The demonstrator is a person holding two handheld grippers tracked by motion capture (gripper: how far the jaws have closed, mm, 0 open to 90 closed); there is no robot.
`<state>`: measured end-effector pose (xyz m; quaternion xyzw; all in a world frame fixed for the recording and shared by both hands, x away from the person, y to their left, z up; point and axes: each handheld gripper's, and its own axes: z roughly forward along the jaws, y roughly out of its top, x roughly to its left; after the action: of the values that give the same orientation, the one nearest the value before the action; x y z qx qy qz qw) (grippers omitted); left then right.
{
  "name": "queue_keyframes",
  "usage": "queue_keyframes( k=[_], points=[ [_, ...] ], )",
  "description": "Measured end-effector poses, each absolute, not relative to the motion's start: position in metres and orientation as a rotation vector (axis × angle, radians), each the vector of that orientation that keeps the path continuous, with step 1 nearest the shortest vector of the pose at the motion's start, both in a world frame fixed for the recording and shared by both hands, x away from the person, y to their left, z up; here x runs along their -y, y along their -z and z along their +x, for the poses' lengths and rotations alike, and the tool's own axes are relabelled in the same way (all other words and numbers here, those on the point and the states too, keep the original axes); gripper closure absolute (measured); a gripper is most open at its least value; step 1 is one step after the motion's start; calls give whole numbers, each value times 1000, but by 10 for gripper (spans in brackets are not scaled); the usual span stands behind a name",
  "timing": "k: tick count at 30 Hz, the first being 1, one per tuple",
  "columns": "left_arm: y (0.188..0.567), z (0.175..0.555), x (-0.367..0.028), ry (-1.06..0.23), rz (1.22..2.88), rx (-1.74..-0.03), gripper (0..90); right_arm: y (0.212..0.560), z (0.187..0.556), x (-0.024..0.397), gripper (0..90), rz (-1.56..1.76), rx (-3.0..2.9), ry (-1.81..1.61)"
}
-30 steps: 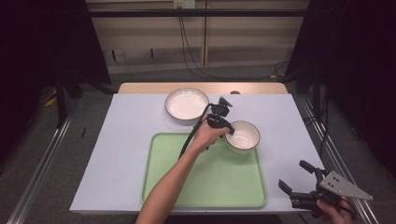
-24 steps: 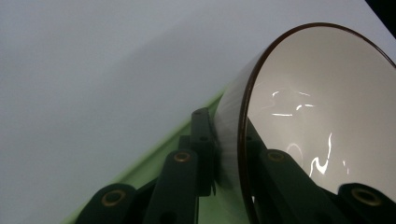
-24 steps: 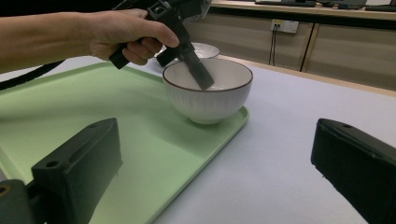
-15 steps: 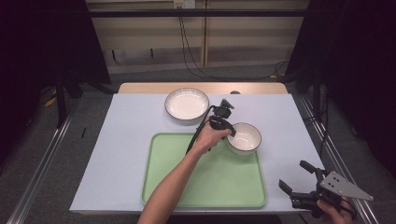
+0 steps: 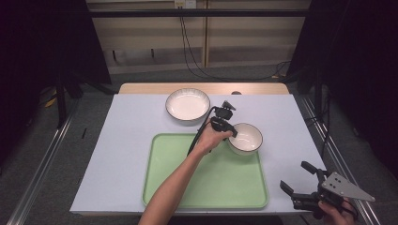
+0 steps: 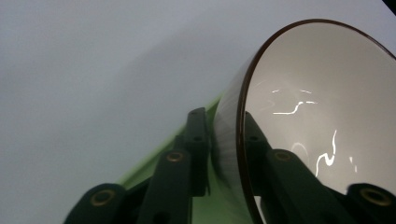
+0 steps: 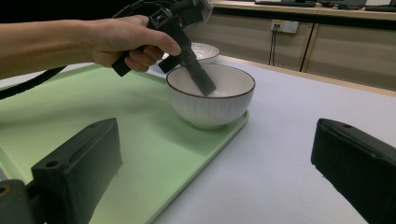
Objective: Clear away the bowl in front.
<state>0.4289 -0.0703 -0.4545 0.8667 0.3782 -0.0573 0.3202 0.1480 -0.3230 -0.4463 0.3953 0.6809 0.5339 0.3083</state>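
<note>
Nearby, second bowl (image 5: pixel 187 104) beyond tray (image 5: pixel 206 187).

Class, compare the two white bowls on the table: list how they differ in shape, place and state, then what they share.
The far bowl is wide and shallow; the near bowl is narrower and deeper. The far bowl sits on the white table cover; the near bowl rests at the green tray's far right corner. The far bowl is untouched; the left gripper clasps the near bowl's rim. Both are white, dark-rimmed, empty.

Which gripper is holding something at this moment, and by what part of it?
The left gripper has the small white bowl by its rim, one jaw inside and one outside the wall; its jaws have just been opening slightly. The right gripper stands open and holds nothing.
</note>
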Motion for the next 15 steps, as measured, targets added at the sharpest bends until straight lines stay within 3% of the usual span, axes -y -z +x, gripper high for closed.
queue_keyframes(
  k=[7, 8, 9, 11, 13, 15],
  points=[
    [451, 427, 69, 84, 2260, -939, 528, 446, 148, 323, 14, 1041, -1803, -1413],
    [450, 427, 69, 84, 2257, -931, 418, 446, 148, 323, 14, 1044, -1801, -1412],
    [449, 427, 68, 87, 2258, -916, 418, 446, 148, 323, 14, 1043, -1804, -1414],
    [448, 425, 68, 26, 2263, -902, 307, 446, 148, 323, 14, 1042, -1804, -1414],
    [447, 426, 68, 14, 2247, -938, 113, 446, 148, 323, 14, 1043, -1802, -1411],
    [446, 427, 64, 32, 2217, -893, 72, 446, 148, 323, 14, 1037, -1806, -1410]
  ],
)
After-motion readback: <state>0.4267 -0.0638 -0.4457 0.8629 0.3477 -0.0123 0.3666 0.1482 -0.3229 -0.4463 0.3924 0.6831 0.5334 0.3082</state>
